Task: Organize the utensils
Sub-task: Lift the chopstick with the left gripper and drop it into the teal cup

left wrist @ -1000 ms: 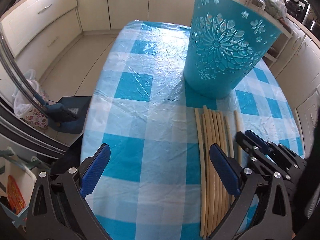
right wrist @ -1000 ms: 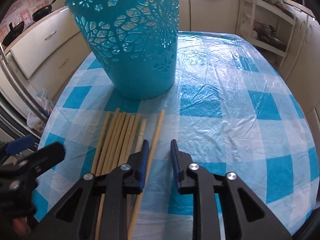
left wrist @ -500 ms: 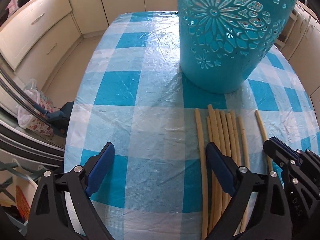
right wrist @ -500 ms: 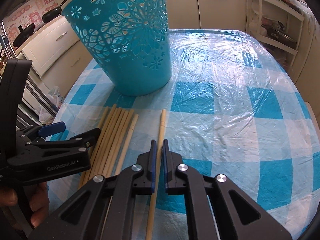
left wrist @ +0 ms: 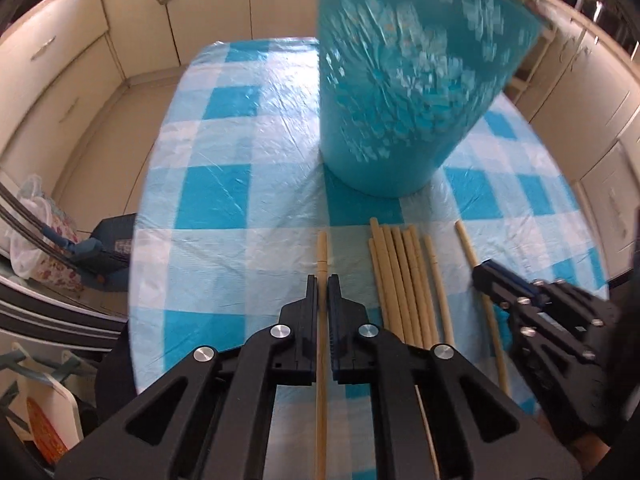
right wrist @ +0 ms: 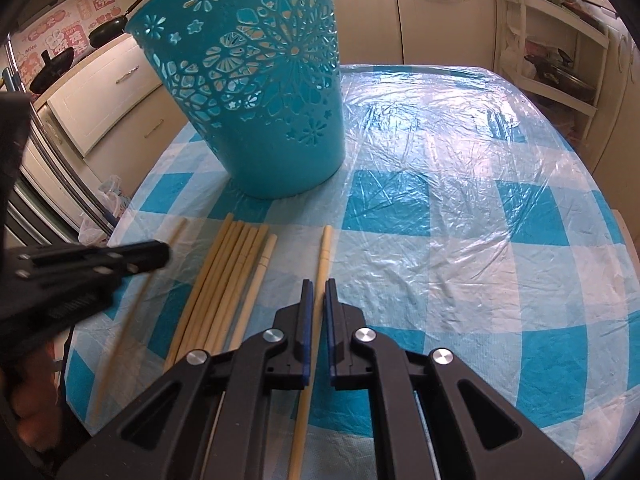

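Left gripper (left wrist: 322,292) now clamps one chopstick (left wrist: 322,248) — spread wide a second ago. Right gripper (right wrist: 318,296) pinches another chopstick (right wrist: 325,250). Remaining bundle (left wrist: 400,276) lies between them; basket (right wrist: 256,92) just beyond — both ready for loading.

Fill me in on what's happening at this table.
A person is sorting chopsticks with two handheld grippers. The left gripper is shut on one chopstick, and the right gripper is shut on another chopstick. The remaining chopsticks lie bundled on the checked tablecloth, in front of an upright teal basket.
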Action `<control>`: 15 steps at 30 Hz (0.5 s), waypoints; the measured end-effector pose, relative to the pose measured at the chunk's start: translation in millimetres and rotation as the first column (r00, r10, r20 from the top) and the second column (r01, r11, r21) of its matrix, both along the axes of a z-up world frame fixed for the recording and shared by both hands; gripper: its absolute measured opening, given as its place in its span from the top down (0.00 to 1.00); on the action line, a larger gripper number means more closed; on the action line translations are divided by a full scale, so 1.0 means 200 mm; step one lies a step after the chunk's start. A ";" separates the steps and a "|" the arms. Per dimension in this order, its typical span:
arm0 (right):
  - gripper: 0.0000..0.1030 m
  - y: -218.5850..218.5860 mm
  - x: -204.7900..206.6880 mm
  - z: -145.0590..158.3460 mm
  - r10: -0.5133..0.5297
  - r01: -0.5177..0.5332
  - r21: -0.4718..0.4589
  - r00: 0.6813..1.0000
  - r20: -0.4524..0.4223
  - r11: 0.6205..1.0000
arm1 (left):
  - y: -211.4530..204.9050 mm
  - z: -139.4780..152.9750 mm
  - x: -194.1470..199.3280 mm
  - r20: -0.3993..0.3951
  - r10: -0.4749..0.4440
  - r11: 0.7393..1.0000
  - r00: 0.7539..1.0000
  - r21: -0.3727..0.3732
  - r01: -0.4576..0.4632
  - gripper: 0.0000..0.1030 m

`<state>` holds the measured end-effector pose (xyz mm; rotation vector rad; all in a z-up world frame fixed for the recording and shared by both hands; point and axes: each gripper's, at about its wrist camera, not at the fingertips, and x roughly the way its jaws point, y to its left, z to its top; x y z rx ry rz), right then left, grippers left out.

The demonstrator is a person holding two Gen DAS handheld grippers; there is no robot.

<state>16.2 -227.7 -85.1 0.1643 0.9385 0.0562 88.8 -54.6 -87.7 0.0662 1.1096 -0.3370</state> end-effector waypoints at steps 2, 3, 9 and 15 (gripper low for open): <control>0.94 0.00 0.00 0.00 -0.003 0.003 0.003 1.000 0.000 1.000 | 0.09 0.14 -0.02 0.021 0.009 0.997 1.000 -0.071 -0.007 0.95; 0.94 0.00 0.00 0.00 -0.004 0.004 0.005 1.000 -0.001 1.000 | 0.12 0.20 -0.02 0.033 0.010 0.995 0.999 -0.099 -0.007 0.95; 0.94 -0.01 0.01 -0.01 -0.011 0.011 0.019 1.000 -0.002 1.000 | 0.23 0.74 -0.04 0.244 0.031 0.950 0.969 -0.308 0.047 0.95; 0.94 -0.02 0.01 -0.01 -0.012 0.012 0.022 1.000 0.003 1.000 | 0.14 1.08 0.08 0.462 0.125 0.891 0.878 -0.441 0.105 0.95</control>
